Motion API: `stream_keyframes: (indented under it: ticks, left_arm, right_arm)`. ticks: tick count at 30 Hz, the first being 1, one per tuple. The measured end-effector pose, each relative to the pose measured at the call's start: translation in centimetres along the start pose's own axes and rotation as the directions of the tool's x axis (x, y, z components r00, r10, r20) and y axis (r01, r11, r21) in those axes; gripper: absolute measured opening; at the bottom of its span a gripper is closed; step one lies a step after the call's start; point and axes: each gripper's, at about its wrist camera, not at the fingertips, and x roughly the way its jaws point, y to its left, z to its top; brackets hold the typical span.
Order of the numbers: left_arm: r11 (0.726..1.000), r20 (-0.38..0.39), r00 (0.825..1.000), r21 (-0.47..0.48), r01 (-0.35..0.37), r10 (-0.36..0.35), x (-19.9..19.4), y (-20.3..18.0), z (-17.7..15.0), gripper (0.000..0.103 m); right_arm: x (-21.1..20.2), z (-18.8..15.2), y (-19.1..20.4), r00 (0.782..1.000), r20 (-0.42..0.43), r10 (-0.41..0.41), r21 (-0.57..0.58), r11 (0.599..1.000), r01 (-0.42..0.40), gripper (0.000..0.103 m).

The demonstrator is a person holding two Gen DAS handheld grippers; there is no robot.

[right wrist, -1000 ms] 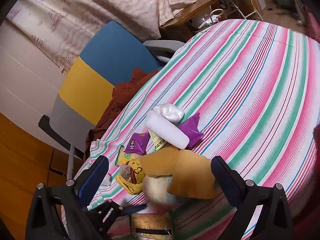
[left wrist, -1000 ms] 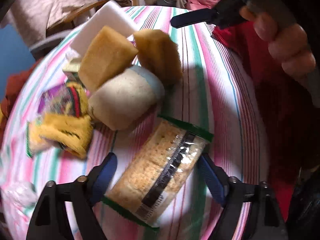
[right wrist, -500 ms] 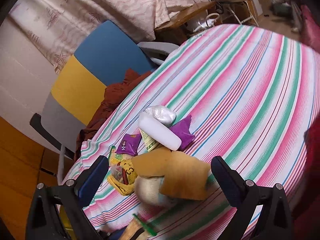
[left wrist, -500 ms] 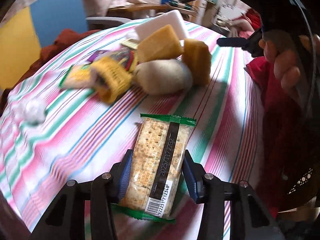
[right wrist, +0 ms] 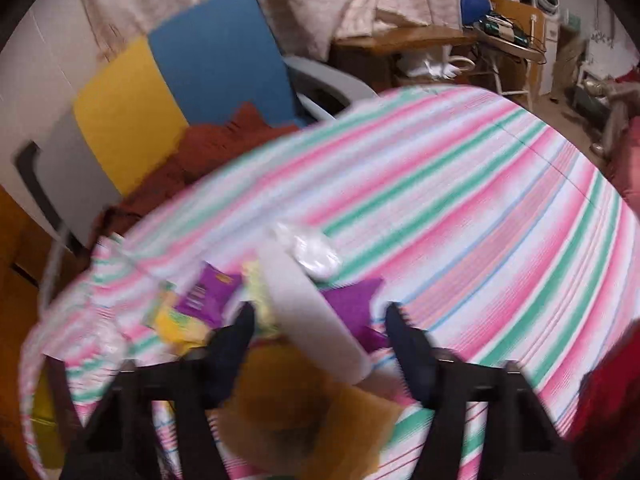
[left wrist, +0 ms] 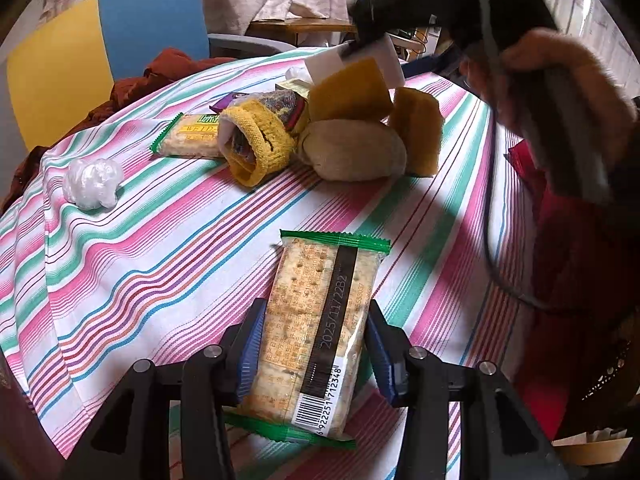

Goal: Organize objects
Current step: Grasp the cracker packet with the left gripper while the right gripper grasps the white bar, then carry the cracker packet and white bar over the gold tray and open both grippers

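Note:
My left gripper [left wrist: 316, 346] is shut on a clear cracker packet [left wrist: 320, 312] with green ends, low at the near edge of the striped tablecloth [left wrist: 160, 264]. Beyond it lies a pile: two yellow sponges [left wrist: 348, 96], a beige roll [left wrist: 352, 152], a yellow knitted cuff [left wrist: 256, 148] and a white foam block [left wrist: 376, 56]. In the blurred right wrist view, my right gripper [right wrist: 320, 324] is open. Its fingers [right wrist: 236, 332] straddle the white foam block [right wrist: 316, 312] with a gap on each side. A hand [left wrist: 560, 80] holds that gripper above the pile.
A second cracker packet [left wrist: 192, 140] and a crumpled white plastic ball [left wrist: 92, 188] lie left of the pile. Purple snack packets [right wrist: 200, 296] sit beside the block. A blue and yellow chair [left wrist: 120, 32] with a rust cloth stands behind the table. A red garment [left wrist: 568, 264] lies at the right.
My left gripper closed on the cracker packet and drew back from the pile. My right gripper came down over the white block and its fingers narrowed.

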Motion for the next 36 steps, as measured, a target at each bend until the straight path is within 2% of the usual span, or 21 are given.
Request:
stream_keyframes:
  ticks: [1, 3, 7, 10, 15, 19, 25, 27, 30, 33, 36]
  left_arm:
    - [1.000, 0.004, 1.000, -0.004, 0.000, 0.000, -0.1, 0.0, 0.0, 0.048]
    - [1.000, 0.013, 1.000, -0.014, 0.002, -0.001, 0.0, 0.0, 0.0, 0.047]
    - [1.000, 0.026, 1.000, -0.025, -0.010, 0.011, 0.2, 0.3, 0.2, 0.046]
    - [0.999, 0.031, 1.000, -0.052, 0.000, 0.002, -0.2, 0.5, 0.1, 0.045]
    - [0.996, 0.058, 0.998, -0.093, 0.003, 0.002, -1.7, 1.1, 0.0, 0.044]
    - [0.991, 0.109, 0.994, -0.136, -0.002, 0.017, -4.3, 1.6, -0.2, 0.044]
    - [0.972, 0.157, 0.983, -0.228, -0.060, 0.098, -8.8, 3.4, -1.6, 0.044]
    - [0.957, 0.161, 0.979, -0.280, -0.079, 0.128, -10.2, 4.6, -2.5, 0.044]
    - [0.920, 0.173, 0.969, -0.378, -0.101, 0.177, -12.5, 7.2, -4.1, 0.044]
    - [0.867, 0.172, 0.951, -0.475, -0.147, 0.256, -15.0, 10.1, -6.2, 0.044]
    - [0.805, 0.164, 0.924, -0.559, -0.201, 0.345, -17.8, 13.2, -8.4, 0.044]
  right_arm:
    - [0.2, 0.1, -0.2, 1.000, -0.006, 0.004, 0.001, 1.000, -0.004, 0.027]
    - [-0.5, 0.2, -0.2, 0.999, 0.034, 0.002, -0.018, 1.000, -0.002, 0.019]
    - [-2.6, 0.5, -1.1, 0.989, 0.132, 0.069, 0.028, 0.997, -0.073, 0.019]
    - [-3.7, 0.7, -2.9, 0.970, 0.187, 0.155, 0.115, 0.977, -0.179, 0.019]
    - [-3.8, 0.9, -3.8, 0.951, 0.206, 0.231, 0.176, 0.947, -0.269, 0.019]
    - [-4.1, 0.9, -1.4, 0.932, 0.200, 0.302, 0.084, 0.943, -0.323, 0.019]
    - [-5.1, 0.0, 2.4, 0.914, 0.165, 0.372, -0.086, 0.928, -0.362, 0.019]
    - [-5.7, -0.4, 3.6, 0.911, 0.152, 0.385, -0.119, 0.922, -0.369, 0.019]
    - [-6.8, -1.4, 5.9, 0.901, 0.123, 0.416, -0.177, 0.903, -0.392, 0.019]
    - [-7.6, -2.7, 9.0, 0.887, 0.079, 0.454, -0.223, 0.876, -0.429, 0.019]
    - [-8.3, -4.5, 12.7, 0.863, 0.026, 0.504, -0.271, 0.835, -0.479, 0.019]
